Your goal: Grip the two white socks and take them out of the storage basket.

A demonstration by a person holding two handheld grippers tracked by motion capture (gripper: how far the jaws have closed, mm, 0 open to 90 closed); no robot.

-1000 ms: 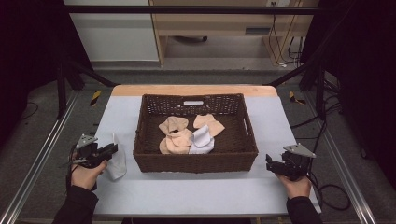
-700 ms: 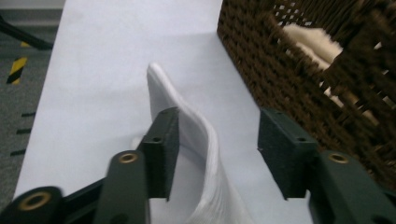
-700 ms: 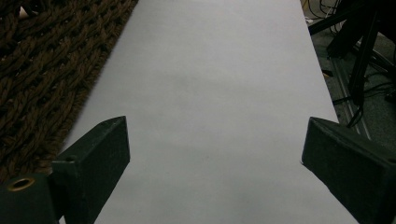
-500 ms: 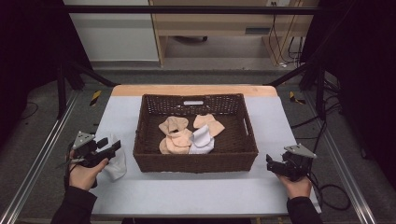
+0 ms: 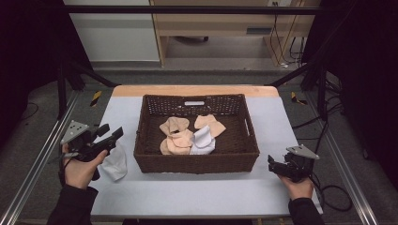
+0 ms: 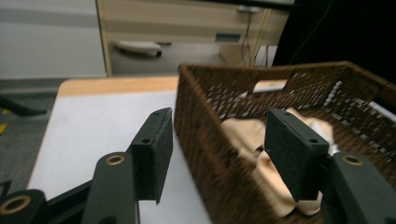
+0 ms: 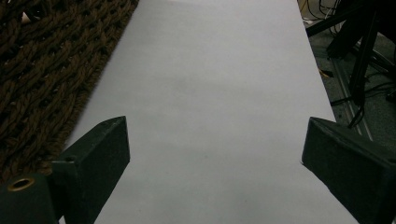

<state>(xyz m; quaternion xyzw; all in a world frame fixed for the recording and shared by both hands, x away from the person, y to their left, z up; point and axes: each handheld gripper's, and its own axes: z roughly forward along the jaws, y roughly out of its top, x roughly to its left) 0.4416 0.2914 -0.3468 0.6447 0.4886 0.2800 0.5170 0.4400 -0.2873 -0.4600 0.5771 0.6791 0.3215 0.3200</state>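
Nearest the person, a broad strip of bare white worktop point(image 5: 197, 192) ran along the front edge, unobstructed between the two hands. The left hand point(image 5: 80, 168) held the left gripper point(image 5: 109, 135) at the worktop's left margin, raised and aimed toward the basket; in the left gripper view its fingers point(image 6: 153, 149) stood spread, nothing between them, the near left corner of the basket showing in the gap. A white cloth point(image 5: 115, 163) lay on the worktop just beside that hand, between it and the basket's left wall, partly under the gripper. The right hand point(image 5: 296, 186) held the right gripper point(image 5: 273, 164) near the front right corner, apart from the basket. In the right gripper view its fingers point(image 7: 95, 158) were spread wide over bare worktop, the woven basket wall at the left edge of the view and an open lane stretching ahead to the far edge.

The dark wicker basket point(image 5: 195, 161) sat at mid-worktop, with clear margins on its left and right sides. Inside lay several peach-coloured cloths point(image 5: 176, 136) and one white piece point(image 5: 204, 139), bunched together and touching at the centre of the floor.

Beyond the basket, a wooden strip point(image 5: 195, 90) edged the far side of the worktop. Dark frame rails point(image 5: 35, 154) flanked both sides, and cables point(image 5: 335, 197) lay on the floor at right.
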